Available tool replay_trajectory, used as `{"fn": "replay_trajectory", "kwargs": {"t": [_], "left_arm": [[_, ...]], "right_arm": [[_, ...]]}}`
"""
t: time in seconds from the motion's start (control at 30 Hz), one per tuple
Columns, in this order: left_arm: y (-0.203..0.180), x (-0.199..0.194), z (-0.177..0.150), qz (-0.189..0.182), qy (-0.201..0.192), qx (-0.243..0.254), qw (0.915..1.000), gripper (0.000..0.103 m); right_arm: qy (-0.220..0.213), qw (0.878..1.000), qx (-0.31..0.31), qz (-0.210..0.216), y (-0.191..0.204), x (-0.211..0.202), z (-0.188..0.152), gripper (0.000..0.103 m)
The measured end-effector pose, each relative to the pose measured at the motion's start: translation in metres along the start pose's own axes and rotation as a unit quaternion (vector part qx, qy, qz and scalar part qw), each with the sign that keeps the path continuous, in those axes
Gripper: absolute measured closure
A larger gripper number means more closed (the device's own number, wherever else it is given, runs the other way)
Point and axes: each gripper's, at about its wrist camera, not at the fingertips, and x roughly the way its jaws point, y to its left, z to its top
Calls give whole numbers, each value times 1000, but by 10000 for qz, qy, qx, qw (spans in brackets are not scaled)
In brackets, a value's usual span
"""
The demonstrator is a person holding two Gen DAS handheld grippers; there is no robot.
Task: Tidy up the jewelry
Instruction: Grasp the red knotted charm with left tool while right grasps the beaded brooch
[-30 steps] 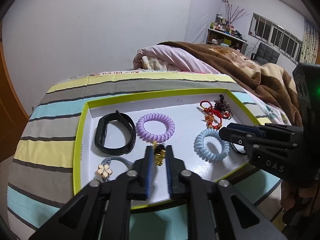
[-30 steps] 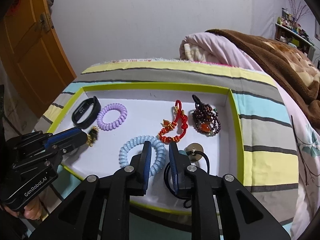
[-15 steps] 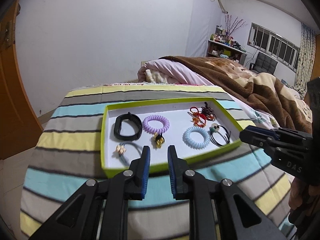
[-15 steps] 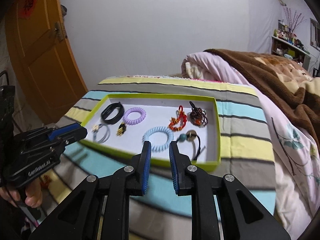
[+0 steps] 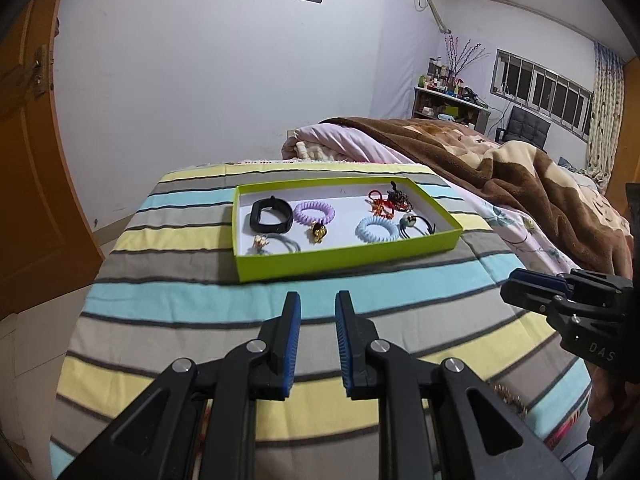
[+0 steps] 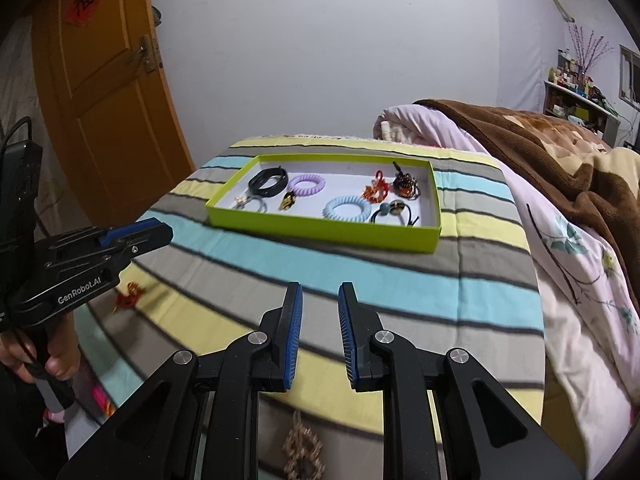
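Both grippers are seen drawn well back from the tray since a second ago, when their tips hung over it. The left gripper (image 5: 317,308) and right gripper (image 6: 320,300) are held above the striped blanket (image 5: 192,304), fingers (image 5: 291,332) parted by a narrow gap and grasping nothing.

The lime-green tray (image 5: 348,258) is set on the bed, well ahead of both. Inside it are laid a black band (image 5: 271,216), a purple coil tie (image 5: 314,212), a gold charm (image 5: 318,232), a blue coil tie (image 5: 376,229), a flower hair tie (image 5: 272,243), a red knotted charm (image 5: 379,204), a dark beaded bracelet (image 5: 399,197) and a black hair tie (image 5: 418,224).

A brown blanket (image 5: 540,188) is heaped at the right; an orange door (image 6: 104,92) is seen at the left of the white-walled room.
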Motion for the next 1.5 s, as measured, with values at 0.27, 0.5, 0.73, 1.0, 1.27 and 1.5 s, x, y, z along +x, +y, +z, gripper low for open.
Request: {"fn": "replay_trajectory", "kwargs": {"t": [0.27, 0.5, 0.73, 1.0, 1.27, 1.5], "left_arm": [[7, -20, -23, 127, -58, -54, 9999, 84], [17, -36, -45, 261, -98, -139, 9995, 77], [26, -52, -61, 369, -152, -224, 9990, 76], [37, -59, -75, 446, -95, -281, 9986, 71], [46, -53, -81, 590, -35, -343, 9977, 71], [54, -46, -83, 699, 10, -343, 9970, 71]], "right_arm": [[-22, 10000, 27, 45, 7, -18, -24, 84], [18, 10000, 41, 52, 9, -32, -48, 84], [62, 9999, -74, 31, 13, -43, -68, 84], [227, 9996, -170, -5, 13, -39, -86, 84], [398, 9990, -193, -6, 11, -28, -93, 84], [483, 9984, -303, 11, 14, -21, -97, 84]]}}
